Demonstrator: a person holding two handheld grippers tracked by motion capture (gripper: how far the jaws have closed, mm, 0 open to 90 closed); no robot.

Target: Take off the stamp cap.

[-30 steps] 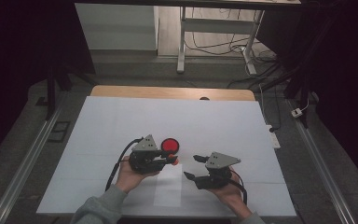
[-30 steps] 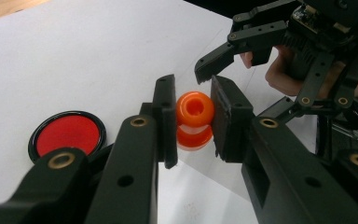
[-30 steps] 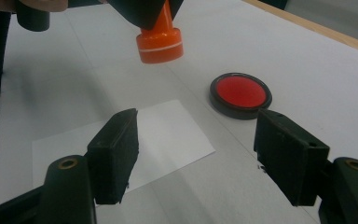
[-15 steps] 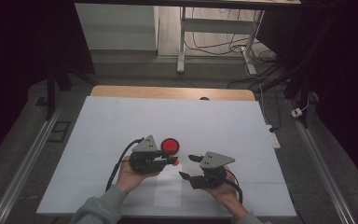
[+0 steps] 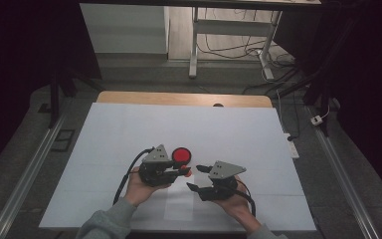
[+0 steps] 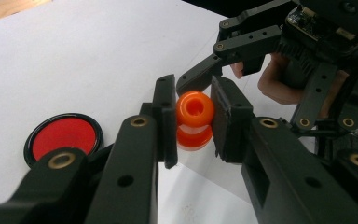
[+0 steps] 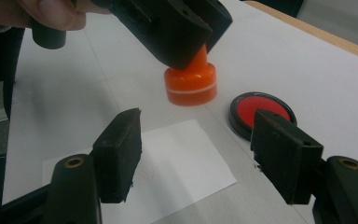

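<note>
One left claw (image 6: 193, 121) pinches an orange piece (image 6: 195, 109) (base seemingly hidden); right claw (image 7: 198, 158) spread.

Orange plastic piece (image 6: 195, 119): round knob top w/ a hole in its centre, narrow neck, wider flat base w/ a pale line round it; it's upright, knob pinched between the left gripper's (image 6: 193, 116) jaws, base just above the white table. Red disc w/ black rim (image 6: 64, 137) lies flat on the table just beside it, apart from it, on the far side.
</note>
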